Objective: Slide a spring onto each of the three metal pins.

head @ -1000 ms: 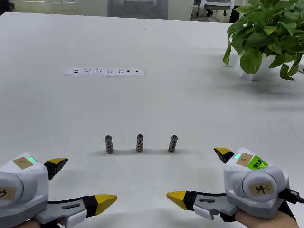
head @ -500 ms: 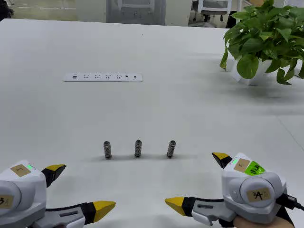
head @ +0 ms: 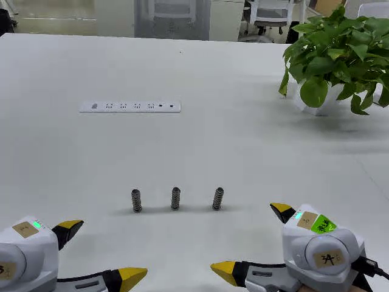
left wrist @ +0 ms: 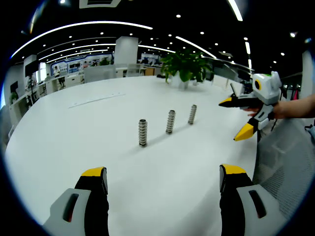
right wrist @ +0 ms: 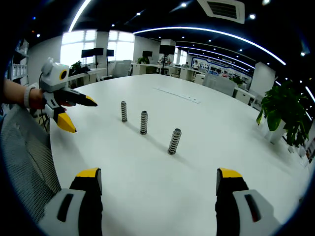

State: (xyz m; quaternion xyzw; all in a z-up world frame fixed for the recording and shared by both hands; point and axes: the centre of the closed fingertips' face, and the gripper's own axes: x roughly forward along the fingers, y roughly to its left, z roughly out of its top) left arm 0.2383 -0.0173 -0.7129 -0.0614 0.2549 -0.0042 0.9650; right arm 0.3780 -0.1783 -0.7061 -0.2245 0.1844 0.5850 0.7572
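Three upright metal pins, each wrapped in a spring, stand in a row on the white table: the left spring [head: 136, 200], the middle spring [head: 175, 198] and the right spring [head: 218, 199]. The same row appears in the left gripper view, from the nearest spring [left wrist: 142, 132] to the farthest [left wrist: 192, 114], and in the right gripper view around the middle spring [right wrist: 143, 122]. My left gripper [head: 100, 252] is open at the near left, holding nothing. My right gripper [head: 249, 240] is open at the near right, also holding nothing. Both sit well short of the row.
A white power strip [head: 130, 107] lies farther back on the table. A potted green plant [head: 334, 55] stands at the back right. Office chairs [head: 267, 11] are beyond the far edge.
The head view has tilted, so everything sits lower in the picture. Both grippers have drawn slightly back toward the near edge; the springs and pins have not moved.
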